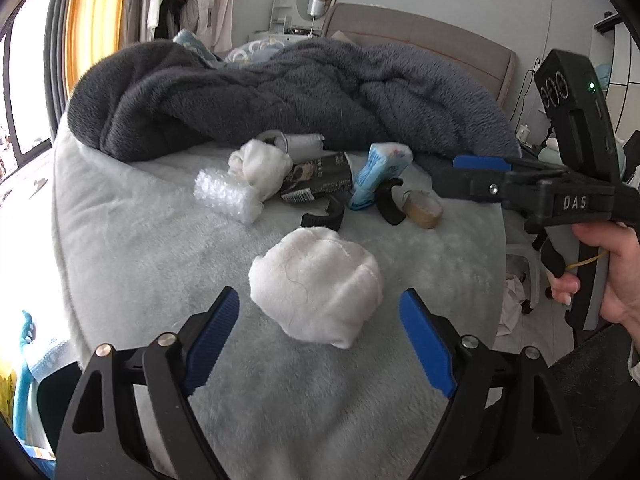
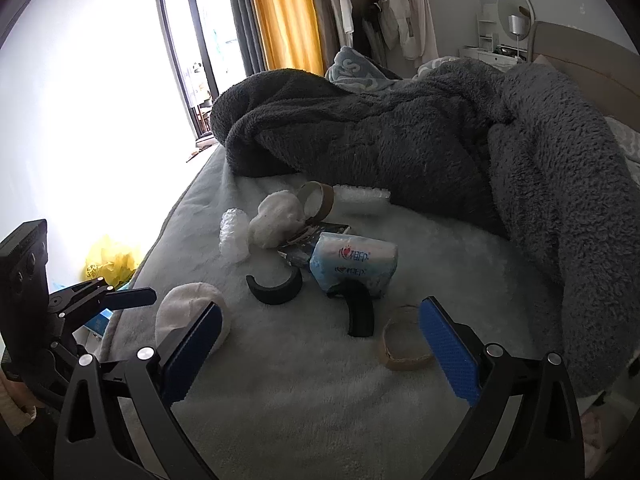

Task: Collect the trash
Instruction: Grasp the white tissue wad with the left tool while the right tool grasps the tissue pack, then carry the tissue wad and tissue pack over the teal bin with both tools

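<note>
Left gripper (image 1: 319, 344): jaws spread wide, nothing between the pads, hovering over the pale bed cover (image 1: 132, 264). White wad (image 1: 316, 282) lies on the cover just ahead, at 12 o'clock from the jaw gap, apart from both pads.

Right gripper (image 2: 320, 356): jaws also spread, empty. Tan tape ring (image 2: 404, 344) lies just beside the right pad's inner face, at about 1 o'clock from the gap; contact unclear. The same white wad sits behind the left pad at 10 o'clock, partly hidden by it.

Rest of the trash cluster, farther out at 12 o'clock in the right wrist view:
- black curved piece (image 2: 276, 290), open side up
- second black curved piece (image 2: 360, 312), touching the blue-white tissue pack (image 2: 354, 266)
- dark printed packet (image 2: 308, 242) under the pack's far edge
- second white wad (image 2: 276, 218), bubble wrap roll (image 2: 235, 240) at its 9 o'clock
- cardboard tape core (image 2: 318, 200) and a second bubble wrap piece (image 2: 362, 194) at the foot of the grey fleece blanket (image 2: 400, 136).

Yellow bag (image 2: 110, 262) sits off the bed at 9 o'clock.
</note>
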The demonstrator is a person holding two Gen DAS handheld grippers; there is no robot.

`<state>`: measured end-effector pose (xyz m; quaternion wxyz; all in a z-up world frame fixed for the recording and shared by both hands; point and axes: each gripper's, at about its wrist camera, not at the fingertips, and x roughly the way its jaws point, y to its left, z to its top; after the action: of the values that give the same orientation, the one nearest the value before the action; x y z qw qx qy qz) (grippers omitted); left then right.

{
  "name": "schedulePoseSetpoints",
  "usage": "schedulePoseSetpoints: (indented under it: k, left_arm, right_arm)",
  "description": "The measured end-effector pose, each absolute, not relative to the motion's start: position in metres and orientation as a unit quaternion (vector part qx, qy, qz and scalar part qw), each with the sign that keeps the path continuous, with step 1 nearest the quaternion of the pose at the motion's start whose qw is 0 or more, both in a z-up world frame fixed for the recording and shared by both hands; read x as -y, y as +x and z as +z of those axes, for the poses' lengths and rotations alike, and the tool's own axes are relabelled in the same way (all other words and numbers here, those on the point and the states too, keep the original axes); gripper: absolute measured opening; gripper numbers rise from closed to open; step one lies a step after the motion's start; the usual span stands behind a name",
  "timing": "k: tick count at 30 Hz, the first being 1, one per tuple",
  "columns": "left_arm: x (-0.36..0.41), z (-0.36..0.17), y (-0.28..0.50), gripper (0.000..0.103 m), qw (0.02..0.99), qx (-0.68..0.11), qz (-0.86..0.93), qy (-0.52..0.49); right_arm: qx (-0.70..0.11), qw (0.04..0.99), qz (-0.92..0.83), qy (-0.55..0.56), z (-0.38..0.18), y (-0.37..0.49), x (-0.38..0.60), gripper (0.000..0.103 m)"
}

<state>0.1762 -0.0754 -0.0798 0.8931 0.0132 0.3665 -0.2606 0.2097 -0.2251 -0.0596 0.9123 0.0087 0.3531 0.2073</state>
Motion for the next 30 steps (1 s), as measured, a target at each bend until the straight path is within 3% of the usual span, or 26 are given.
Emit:
schedulePoseSetpoints:
  k: [5,13,21,30]
  left_arm:
    - [0.082,-0.092,0.19,0.078,0.882,-0.386,-0.27,0.008]
    - [0.079,-0.102,0.202,0.069,0.879,-0.399,-0.257,-0.041]
    - [0.069,-0.094,0.197,0.047,0.884,-0.382,-0.266,-0.049]
    - [0.043,-0.078,0.193,0.042,0.899,-0.361,-0.24,-0.062]
  right_arm:
    - [-0.361,0.911,0.2,0.017,-0.065,0.231,0.222,0.096]
    - [-0.378,0.908,0.176,0.04,-0.074,0.257,0.222,0.077]
    - [-0.385,0.91,0.151,0.036,-0.074,0.267,0.213,0.056]
    - [-0.356,0.925,0.127,0.039,-0.058,0.264,0.212,0.055]
